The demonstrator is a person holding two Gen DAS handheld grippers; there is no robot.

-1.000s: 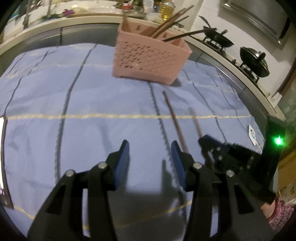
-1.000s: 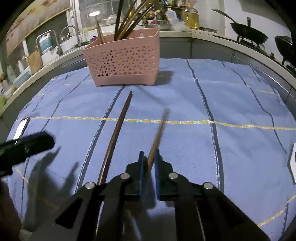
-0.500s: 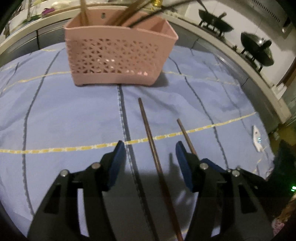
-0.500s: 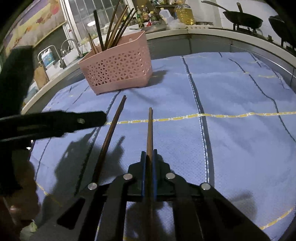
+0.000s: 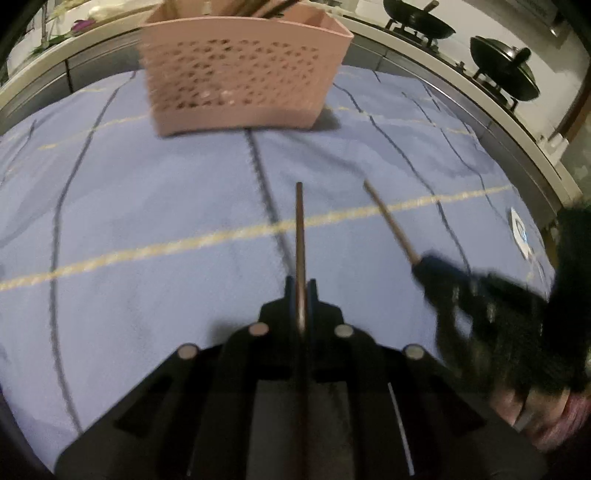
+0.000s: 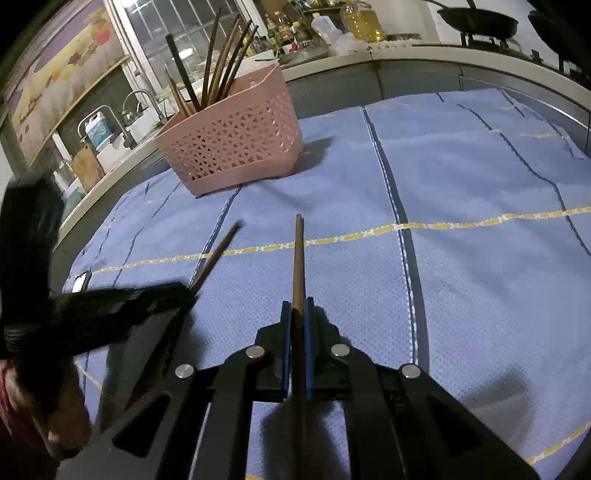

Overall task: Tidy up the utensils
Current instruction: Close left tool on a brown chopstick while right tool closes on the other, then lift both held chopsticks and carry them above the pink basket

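Note:
My left gripper (image 5: pixel 301 286) is shut on a dark brown chopstick (image 5: pixel 300 236) that points forward at the pink perforated basket (image 5: pixel 240 77). My right gripper (image 6: pixel 296 308) is shut on a lighter brown chopstick (image 6: pixel 298 258), held above the blue cloth (image 6: pixel 461 177). The basket (image 6: pixel 236 144) stands at the far side of the cloth and holds several upright chopsticks (image 6: pixel 218 70). In the left wrist view the right gripper (image 5: pixel 428 264) and its chopstick (image 5: pixel 388 221) show at the right. In the right wrist view the left gripper (image 6: pixel 184 291) and its chopstick (image 6: pixel 218 254) show at the left.
The blue cloth (image 5: pixel 147 206) with dark and yellow stripes covers the counter. Woks (image 5: pixel 506 74) sit on a stove at the far right. A sink with faucets (image 6: pixel 136 99) and bottles (image 6: pixel 358 18) lie behind the basket. A small white object (image 5: pixel 521 236) lies at the cloth's right edge.
My left gripper has closed on the dark chopstick that lay on the cloth and lifted it. My right gripper has raised its chopstick and both now point at the basket.

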